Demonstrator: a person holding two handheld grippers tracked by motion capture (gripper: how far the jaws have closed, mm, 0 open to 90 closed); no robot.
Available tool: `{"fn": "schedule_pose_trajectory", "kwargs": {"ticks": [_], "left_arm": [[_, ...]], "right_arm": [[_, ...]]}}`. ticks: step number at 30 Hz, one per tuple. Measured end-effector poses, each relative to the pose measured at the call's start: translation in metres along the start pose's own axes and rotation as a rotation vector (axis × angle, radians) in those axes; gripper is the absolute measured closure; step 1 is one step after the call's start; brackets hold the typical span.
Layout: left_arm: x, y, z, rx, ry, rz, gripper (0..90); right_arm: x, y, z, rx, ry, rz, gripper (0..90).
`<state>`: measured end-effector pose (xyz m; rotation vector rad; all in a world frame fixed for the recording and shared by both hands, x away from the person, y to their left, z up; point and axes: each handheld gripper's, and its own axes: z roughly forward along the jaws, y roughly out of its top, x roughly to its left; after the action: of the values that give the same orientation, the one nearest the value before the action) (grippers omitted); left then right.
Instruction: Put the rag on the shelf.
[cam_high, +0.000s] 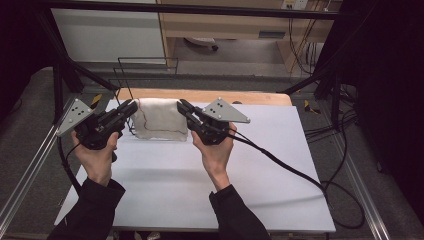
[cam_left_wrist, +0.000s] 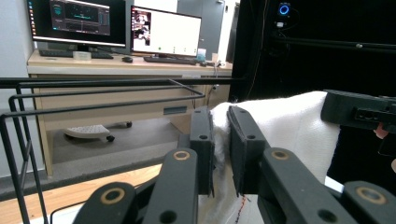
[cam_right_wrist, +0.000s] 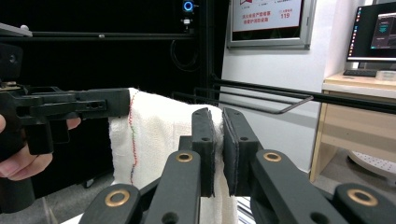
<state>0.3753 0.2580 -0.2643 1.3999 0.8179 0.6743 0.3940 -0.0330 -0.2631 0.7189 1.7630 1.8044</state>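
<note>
I see no container on the table, so I go straight to the white towel (cam_high: 159, 119), which hangs lifted above the far part of the white tabletop (cam_high: 210, 170), stretched between my two tools, with a thin red stitched line down its left side. My left gripper (cam_high: 131, 107) is clamped on the towel's upper left corner; in the left gripper view the jaws stand nearly together with a fold of cloth pinched between them. My right gripper (cam_high: 182, 106) is clenched on the upper right corner the same way, cloth squeezed in the narrow gap. A black wire rack (cam_high: 145, 62) stands just behind the towel at the table's far edge. Beyond it I see a wooden desk (cam_left_wrist: 93, 65) with monitors (cam_left_wrist: 166, 32) and a keyboard, and grey floor around the frame.
</note>
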Motion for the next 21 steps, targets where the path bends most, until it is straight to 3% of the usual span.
{"fn": "schedule_pose_trajectory", "kwargs": {"ticks": [21], "left_arm": [[0.024, 0.029, 0.008, -0.035, 0.039, -0.005, 80.3]], "right_arm": [[-0.004, 0.026, 0.038, -0.017, -0.015, -0.013, 84.2]]}}
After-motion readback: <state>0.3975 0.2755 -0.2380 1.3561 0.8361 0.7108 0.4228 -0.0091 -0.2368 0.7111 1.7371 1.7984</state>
